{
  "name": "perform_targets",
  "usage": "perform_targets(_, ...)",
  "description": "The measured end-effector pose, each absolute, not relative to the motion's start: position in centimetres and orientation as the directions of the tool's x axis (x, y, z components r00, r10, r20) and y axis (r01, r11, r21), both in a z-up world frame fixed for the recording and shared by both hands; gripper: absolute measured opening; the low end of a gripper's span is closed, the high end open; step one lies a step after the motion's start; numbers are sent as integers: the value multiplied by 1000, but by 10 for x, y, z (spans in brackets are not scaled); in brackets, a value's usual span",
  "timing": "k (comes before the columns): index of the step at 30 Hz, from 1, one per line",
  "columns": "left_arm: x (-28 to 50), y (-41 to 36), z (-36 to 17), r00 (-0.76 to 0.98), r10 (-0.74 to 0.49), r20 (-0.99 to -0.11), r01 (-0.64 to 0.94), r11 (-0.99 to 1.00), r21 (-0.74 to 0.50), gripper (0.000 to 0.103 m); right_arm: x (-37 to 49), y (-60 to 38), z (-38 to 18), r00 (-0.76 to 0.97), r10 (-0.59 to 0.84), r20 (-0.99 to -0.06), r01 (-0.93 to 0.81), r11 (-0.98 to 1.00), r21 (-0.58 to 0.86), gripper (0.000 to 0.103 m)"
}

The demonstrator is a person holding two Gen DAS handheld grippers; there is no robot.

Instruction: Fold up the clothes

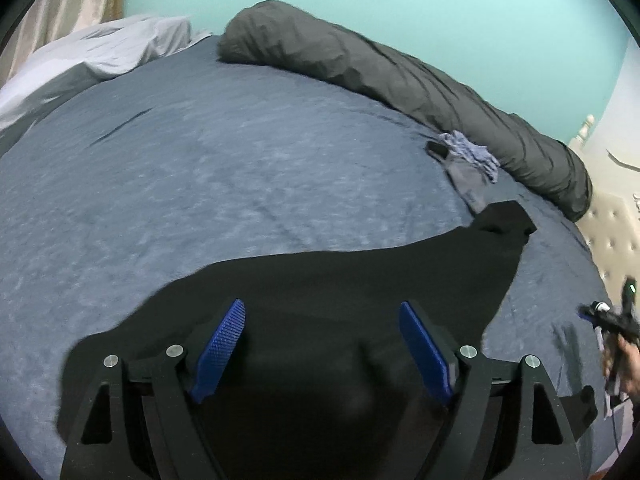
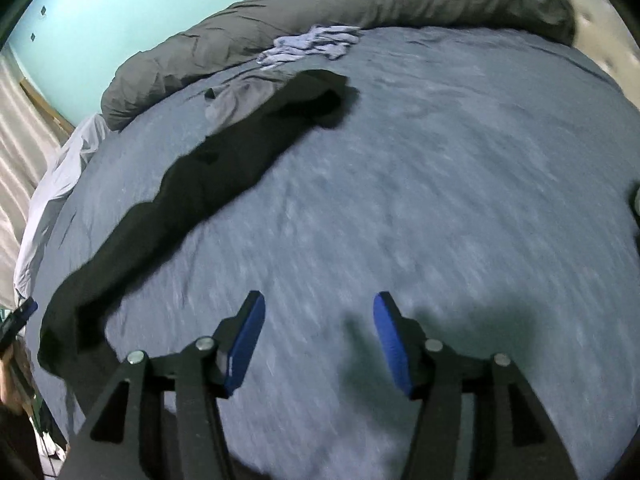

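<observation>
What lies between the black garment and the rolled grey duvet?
A small heap of grey and pale blue clothes lies between the black garment and the duvet, in both views.

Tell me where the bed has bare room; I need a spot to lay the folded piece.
Bare blue sheet lies right of the black garment, up to the rolled grey duvet. More lies left of it, toward the pale pillow. It is crowded by the grey clothes beside the duvet.
</observation>
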State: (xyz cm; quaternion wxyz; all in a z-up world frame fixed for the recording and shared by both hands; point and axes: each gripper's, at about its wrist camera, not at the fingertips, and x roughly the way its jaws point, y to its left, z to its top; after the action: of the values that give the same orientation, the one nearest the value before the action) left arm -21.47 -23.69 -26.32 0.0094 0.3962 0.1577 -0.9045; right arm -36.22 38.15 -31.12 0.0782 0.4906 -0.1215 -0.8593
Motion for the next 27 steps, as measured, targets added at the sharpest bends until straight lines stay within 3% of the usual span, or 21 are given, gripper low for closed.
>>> perform_targets(10,-234,-177,-285,-696,166,-699,62,-955,-289,84,-466,324,-329,-509,-258,-821,63,-962,264,59)
perform_targets(22,-237,-184,-302,-693,165,-701,84,-948,-307,87,-537,303,-360,-528,-244,-813,-2,-957,289,59)
perform_targets(23,-237,-186,-302,-696,163,-700,89,-947,-309,87,-539,302,-363,-529,-246,-812,-5,-956,293,57)
perform_targets(25,-237,-190,-303,-700,158,-697,91,-947,-307,87,-541,300,-366,-532,-252,-808,-5,-954,300,38)
perform_targets(27,-237,-193,-304,-700,160,-696,98,-944,-316,87,-541,297,-367,-535,-248,-808,0,-956,293,12)
